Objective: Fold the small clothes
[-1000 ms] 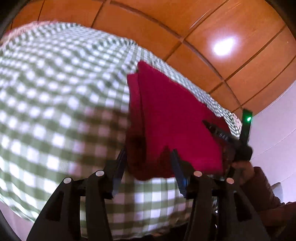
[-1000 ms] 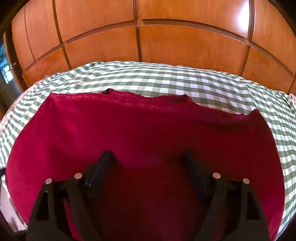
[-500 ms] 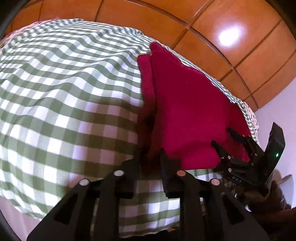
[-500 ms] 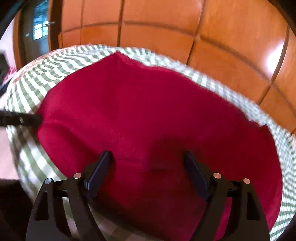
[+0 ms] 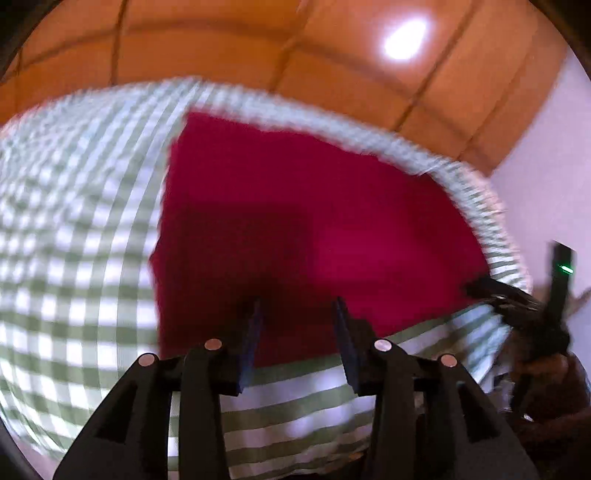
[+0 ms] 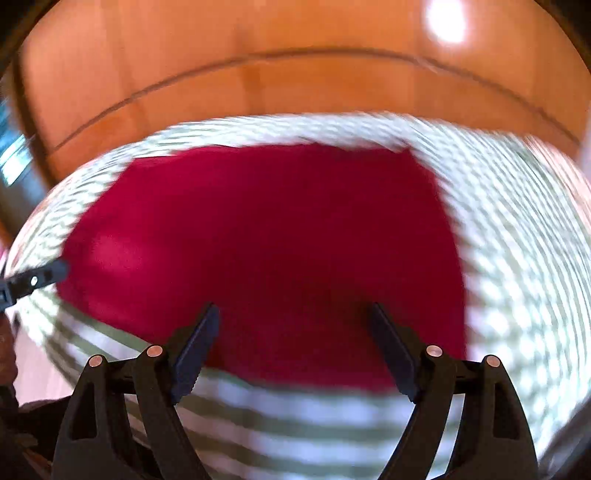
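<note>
Both fisheye views motion-blurred, with glare (image 5: pixel 404 35) on the glossy floor.

Left tongs (image 5: pixel 297 314) released the red cloth (image 5: pixel 295 221), now opening.

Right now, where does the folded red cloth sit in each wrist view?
Left wrist: red cloth fills the centre, above the left gripper, whose jaws are opening with nothing clamped.
Right wrist: it fills the centre, above the open right gripper.
Shared landmark: green checked tablecloth.
</note>
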Demonstrator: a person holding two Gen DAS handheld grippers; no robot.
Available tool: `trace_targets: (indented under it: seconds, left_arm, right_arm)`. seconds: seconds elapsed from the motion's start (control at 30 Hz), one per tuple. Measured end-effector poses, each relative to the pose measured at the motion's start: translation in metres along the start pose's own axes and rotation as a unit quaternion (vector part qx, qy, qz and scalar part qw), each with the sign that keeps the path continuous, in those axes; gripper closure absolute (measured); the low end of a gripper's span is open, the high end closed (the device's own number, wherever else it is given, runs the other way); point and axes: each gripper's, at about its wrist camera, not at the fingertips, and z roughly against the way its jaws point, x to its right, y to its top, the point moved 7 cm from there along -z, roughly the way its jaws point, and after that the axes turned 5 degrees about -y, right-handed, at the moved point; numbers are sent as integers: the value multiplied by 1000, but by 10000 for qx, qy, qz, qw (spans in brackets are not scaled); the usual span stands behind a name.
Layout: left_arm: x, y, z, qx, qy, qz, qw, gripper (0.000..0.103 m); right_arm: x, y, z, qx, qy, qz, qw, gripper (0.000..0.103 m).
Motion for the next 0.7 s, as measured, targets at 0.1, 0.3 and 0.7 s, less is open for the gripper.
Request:
trace_targets:
  seconds: [0.1,0.3,0.7]
  left_arm:
    - [-13,-1,-4,82,-247,367,9990,74]
    - [-2,14,15,322,-40,53,9995,59]
    - [-7,51,23,696,31,163,9974,59]
  right_arm:
    - [46,-26,-1,-29,188,-495,9986,34]
    - [31,-11,5,-125,-42,-102,9999,31]
    - [92,105,-52,102,-668,-1392,9880,38]
